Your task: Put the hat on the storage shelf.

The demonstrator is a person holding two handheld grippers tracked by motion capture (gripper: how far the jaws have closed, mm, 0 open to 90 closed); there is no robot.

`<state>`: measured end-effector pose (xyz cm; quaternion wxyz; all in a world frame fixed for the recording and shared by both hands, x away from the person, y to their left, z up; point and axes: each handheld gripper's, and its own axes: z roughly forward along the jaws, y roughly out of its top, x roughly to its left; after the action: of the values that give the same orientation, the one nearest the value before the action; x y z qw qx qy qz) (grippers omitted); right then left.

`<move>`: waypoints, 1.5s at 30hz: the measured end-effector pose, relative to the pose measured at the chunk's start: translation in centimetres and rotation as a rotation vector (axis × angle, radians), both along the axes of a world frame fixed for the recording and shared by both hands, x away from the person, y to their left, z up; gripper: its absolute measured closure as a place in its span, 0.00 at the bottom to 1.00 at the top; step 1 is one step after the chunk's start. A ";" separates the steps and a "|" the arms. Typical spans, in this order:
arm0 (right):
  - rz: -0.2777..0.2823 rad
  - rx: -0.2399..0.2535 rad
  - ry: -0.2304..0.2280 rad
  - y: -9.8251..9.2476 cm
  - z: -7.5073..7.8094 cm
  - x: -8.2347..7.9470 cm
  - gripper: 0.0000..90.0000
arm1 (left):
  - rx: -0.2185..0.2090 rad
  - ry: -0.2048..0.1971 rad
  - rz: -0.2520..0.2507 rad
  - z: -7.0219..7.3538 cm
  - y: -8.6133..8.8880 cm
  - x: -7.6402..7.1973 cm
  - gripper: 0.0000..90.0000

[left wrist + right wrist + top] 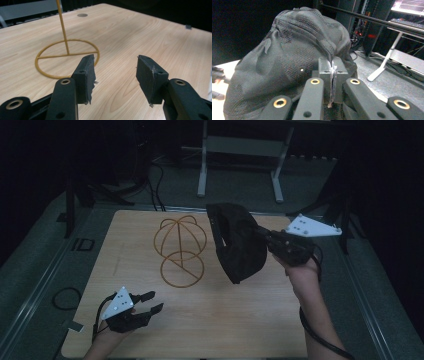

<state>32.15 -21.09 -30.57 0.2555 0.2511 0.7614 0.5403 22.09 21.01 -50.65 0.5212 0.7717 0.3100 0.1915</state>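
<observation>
cap lifted, stand still bare.
right gripper (266,240) clamps the black cap (236,241) beside the wire stand (179,251); left gripper (153,302) gapes, idle.

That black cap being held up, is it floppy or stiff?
Probably soft: the black cap is mesh-like fabric that creases where the right hand-held gripper pinches it. It likely weighs little, since one thin pinch holds it clear of the table. It keeps a rounded crown, so perhaps not wholly limp.
</observation>
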 end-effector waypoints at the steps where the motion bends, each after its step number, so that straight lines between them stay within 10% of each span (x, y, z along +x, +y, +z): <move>1: -0.004 -0.008 -0.001 0.5 0.2 0.3 0.98 | 0.001 0.000 0.001 -0.2 0.0 0.0 0.53; 10: 0.005 -0.055 0.002 4.9 1.6 2.8 0.98 | 0.022 0.066 0.004 -2.0 0.1 0.4 0.10; 24: 0.047 -0.133 0.041 10.9 1.2 4.5 0.98 | 0.096 0.006 0.089 -2.5 0.3 0.3 0.08; 45: 0.125 -0.187 0.185 15.9 -3.2 7.0 0.97 | 0.059 0.004 0.115 -2.6 1.4 0.2 0.08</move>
<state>39.11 -5.23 -33.76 0.1722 0.2270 0.8429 0.4564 22.32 22.37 -53.22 0.4859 0.7680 0.3490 0.2286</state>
